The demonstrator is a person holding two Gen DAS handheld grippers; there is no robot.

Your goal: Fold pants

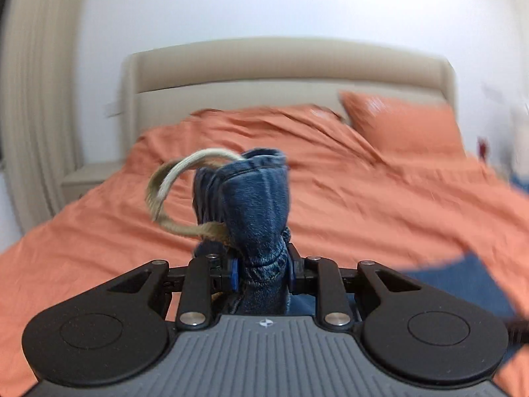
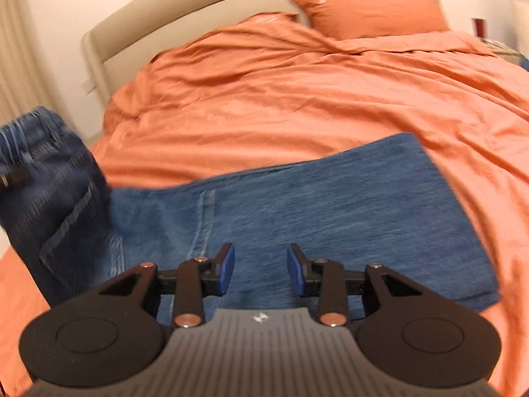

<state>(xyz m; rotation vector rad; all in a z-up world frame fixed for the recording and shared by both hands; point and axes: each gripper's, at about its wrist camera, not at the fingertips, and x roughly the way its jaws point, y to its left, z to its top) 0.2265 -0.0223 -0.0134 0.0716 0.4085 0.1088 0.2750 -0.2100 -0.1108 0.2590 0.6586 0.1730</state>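
Left gripper (image 1: pixel 263 273) clamps the bunched waistband of the pants (image 1: pixel 254 198), drawstring (image 1: pixel 172 182) looping left. Right gripper (image 2: pixel 261 269) part open, empty, above pant legs lying lower centre; bare duvet (image 2: pixel 297 99) beyond, pillow (image 2: pixel 370 10) upper right.

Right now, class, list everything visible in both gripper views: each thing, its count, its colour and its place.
blue denim jeans: one, blue, legs flat on the bed, waist end lifted at left
beige drawstring: one, beige, looping from the gripped waistband
orange bedcover: one, orange, over the bed
orange pillow: one, orange, at the headboard
beige padded headboard: one, beige, against the white wall
left gripper: one, black, shut on the jeans
right gripper: one, black, open above the jeans
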